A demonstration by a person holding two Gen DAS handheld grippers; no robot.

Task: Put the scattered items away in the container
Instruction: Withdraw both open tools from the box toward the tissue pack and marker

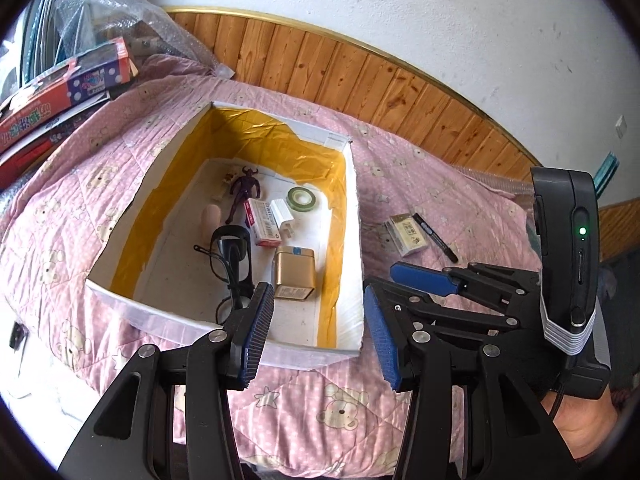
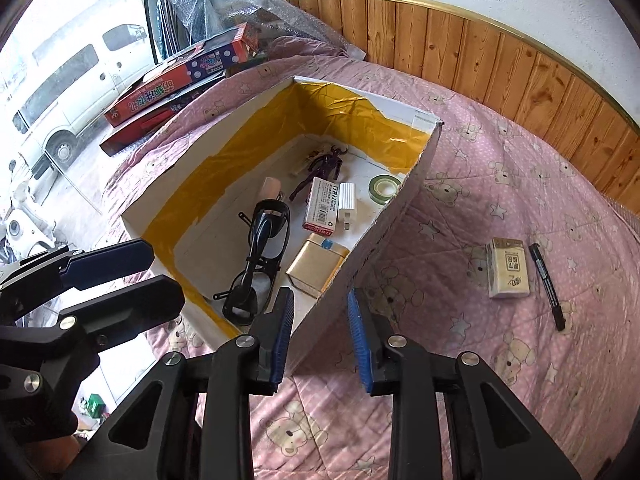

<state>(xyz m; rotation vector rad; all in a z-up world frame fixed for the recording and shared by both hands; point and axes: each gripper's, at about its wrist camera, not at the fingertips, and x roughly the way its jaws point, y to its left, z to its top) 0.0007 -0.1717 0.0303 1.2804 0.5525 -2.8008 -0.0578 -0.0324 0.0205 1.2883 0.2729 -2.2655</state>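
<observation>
White box [image 1: 352,216], yellow-lined, on pink quilted bed [image 1: 440,184]: holds gold tin [image 1: 294,272], black glasses [image 1: 232,252], purple figurine [image 1: 244,194], tape roll [image 1: 302,198], white charger [image 1: 282,216]. Outside, right of box: small packet [image 2: 507,268] beside black marker [image 2: 547,286]. Left hand-held gripper [image 1: 320,332]: spread, empty. Right hand-held gripper [image 2: 320,340]: partly spread, empty, straddling the box's near corner without touching.

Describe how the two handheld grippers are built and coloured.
Both the left gripper and the right gripper have black linkage frames with silver rivets and blue ribbed pads. In the left view, the right gripper carries a black module with a green light and white ribbing.
</observation>
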